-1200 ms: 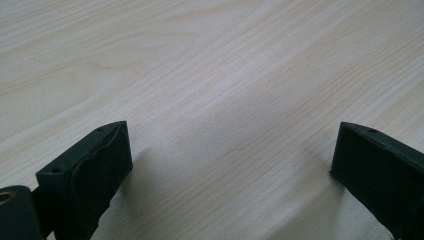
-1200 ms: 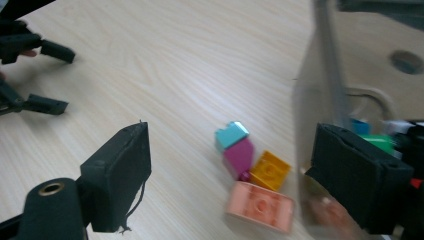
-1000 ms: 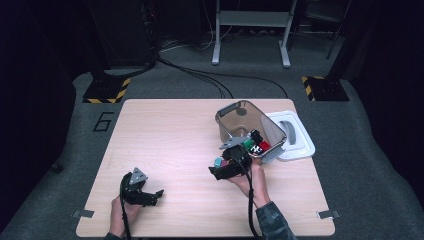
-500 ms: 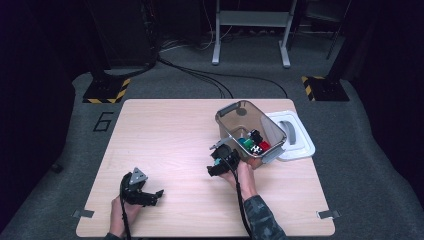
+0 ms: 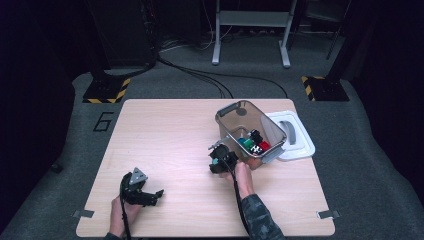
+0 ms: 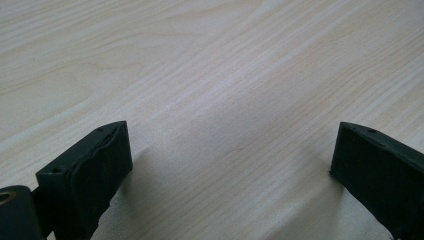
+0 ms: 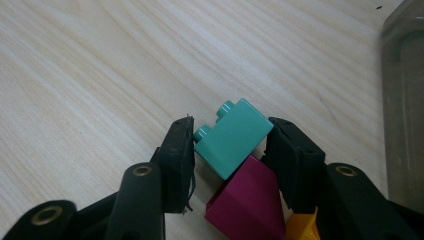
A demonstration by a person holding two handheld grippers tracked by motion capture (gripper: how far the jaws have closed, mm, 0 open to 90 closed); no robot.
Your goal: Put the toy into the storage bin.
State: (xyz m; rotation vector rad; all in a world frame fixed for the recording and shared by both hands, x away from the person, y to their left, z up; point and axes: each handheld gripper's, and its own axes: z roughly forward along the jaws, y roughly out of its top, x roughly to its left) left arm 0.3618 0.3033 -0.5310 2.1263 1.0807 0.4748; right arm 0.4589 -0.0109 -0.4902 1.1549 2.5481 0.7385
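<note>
Right gripper (image 7: 230, 145) clamps a studded teal plastic brick (image 7: 232, 137) above the pale wood-grain table (image 7: 100, 65); left gripper (image 6: 230, 165) spread, empty.

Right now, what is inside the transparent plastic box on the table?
The plastic box holds small toy bricks: teal, red and a black-and-white one are visible. The wall and upper bricks hide anything beneath them.

Right gripper (image 5: 218, 161) apparently farther from bin (image 5: 248, 126).
</note>
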